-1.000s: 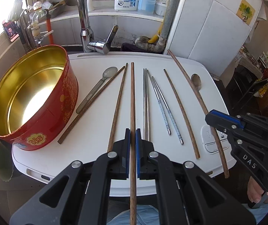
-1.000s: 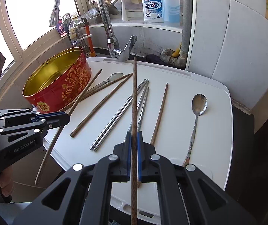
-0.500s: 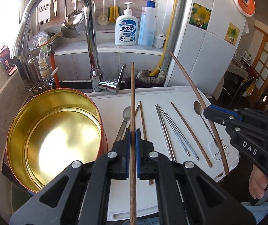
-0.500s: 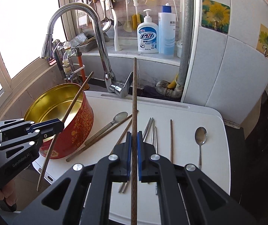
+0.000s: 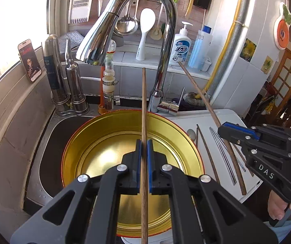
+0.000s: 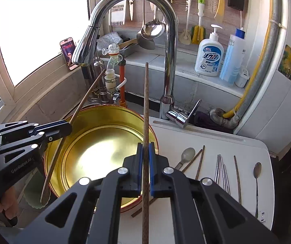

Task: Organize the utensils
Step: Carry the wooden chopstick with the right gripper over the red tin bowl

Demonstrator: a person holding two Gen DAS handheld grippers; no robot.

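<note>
**Both grippers clamped on wooden chopsticks above the gold tin**

Nearest the left wrist camera, the left gripper [image 5: 143, 152] is pinched tight on a long brown chopstick [image 5: 143, 105], which runs straight ahead over the open mouth of the round tin [image 5: 194, 152], gold inside and red outside. The right gripper [image 6: 145, 154] is likewise closed on a second wooden chopstick [image 6: 146, 101], held above the tin's right side and pointing toward the tap. In the left view the right gripper [image 5: 226, 127] sits to the right of the tin with its chopstick [image 5: 196, 87] slanting up and away; a hand [image 5: 281, 207] grips its handle.

Right of the tin, on the white board [image 6: 247, 142], lie the remaining utensils: a pale spoon [image 6: 187, 154] closest to the tin, brown chopsticks [image 6: 200, 162] beside it, metal chopsticks [image 6: 219, 168] further right, a single brown chopstick [image 6: 237, 179], then a metal spoon [image 6: 257, 172] furthest from the tin.

Beyond the tin rises the chrome faucet [image 5: 165, 40], with a soap bottle [image 6: 209, 59] on the ledge behind.
</note>
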